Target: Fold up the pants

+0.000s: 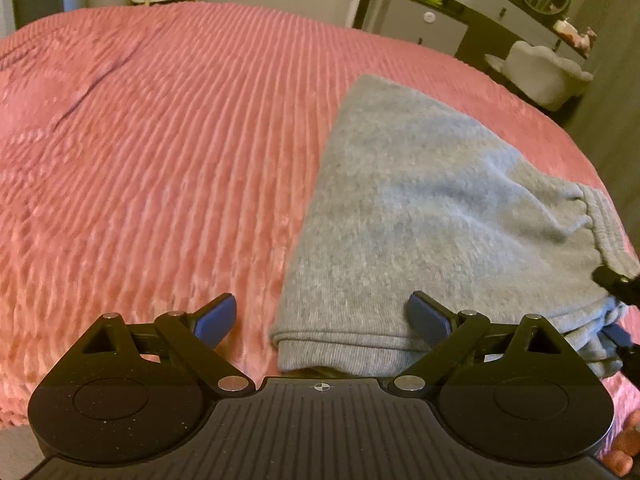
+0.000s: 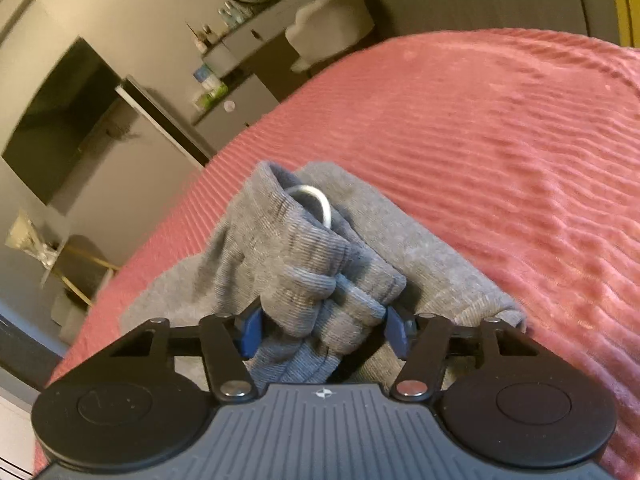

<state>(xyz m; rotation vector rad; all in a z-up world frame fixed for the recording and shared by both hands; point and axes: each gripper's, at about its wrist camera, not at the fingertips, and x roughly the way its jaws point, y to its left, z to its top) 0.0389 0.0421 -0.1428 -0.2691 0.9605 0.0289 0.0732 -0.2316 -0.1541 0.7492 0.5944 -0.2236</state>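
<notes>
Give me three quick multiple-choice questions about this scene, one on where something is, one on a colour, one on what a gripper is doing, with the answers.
1. Where do the grey pants lie?
A. On a wooden floor
B. On the pink ribbed bedspread
C. Over a chair back

2. What colour are the pads on the gripper fingers?
A. Blue
B. Yellow
C. White

3. What is the right gripper doing?
A. Hanging open over bare bedspread
B. Holding a bottle
C. Closing round a bunched, ribbed part of the pants

Answers:
1. B: the grey cloth rests on the pink cover in both views.
2. A: both wrist views show blue pads on black fingers.
3. C: the right wrist view shows bunched ribbed cloth filling the gap between its blue pads, while the left gripper stands open at the pants' near edge.
</notes>
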